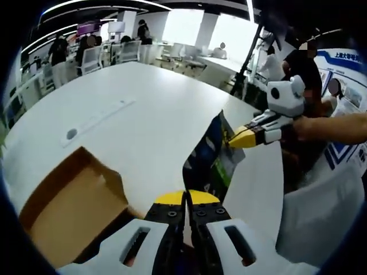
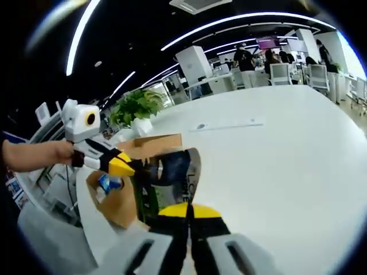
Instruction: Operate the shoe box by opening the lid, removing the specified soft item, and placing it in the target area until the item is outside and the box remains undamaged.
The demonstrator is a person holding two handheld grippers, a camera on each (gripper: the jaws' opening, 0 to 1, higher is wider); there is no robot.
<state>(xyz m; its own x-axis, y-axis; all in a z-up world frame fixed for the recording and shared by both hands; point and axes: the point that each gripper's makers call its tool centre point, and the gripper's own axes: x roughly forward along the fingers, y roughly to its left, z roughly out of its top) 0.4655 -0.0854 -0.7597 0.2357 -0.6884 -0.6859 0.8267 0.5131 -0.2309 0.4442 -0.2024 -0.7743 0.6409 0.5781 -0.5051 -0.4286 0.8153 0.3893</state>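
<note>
Left gripper is clenched on the near edge of a dark soft item, its print too crumpled to read; the right gripper pinches the far corner. Just left lies the open shoe box, part cut off, on the white table.

Right gripper likewise grips the item; beyond-left, the left gripper holds it above the box, whose contents are blurred.

You've got a big white worktop, office chairs behind, ceiling light strips, a potted plant.
</note>
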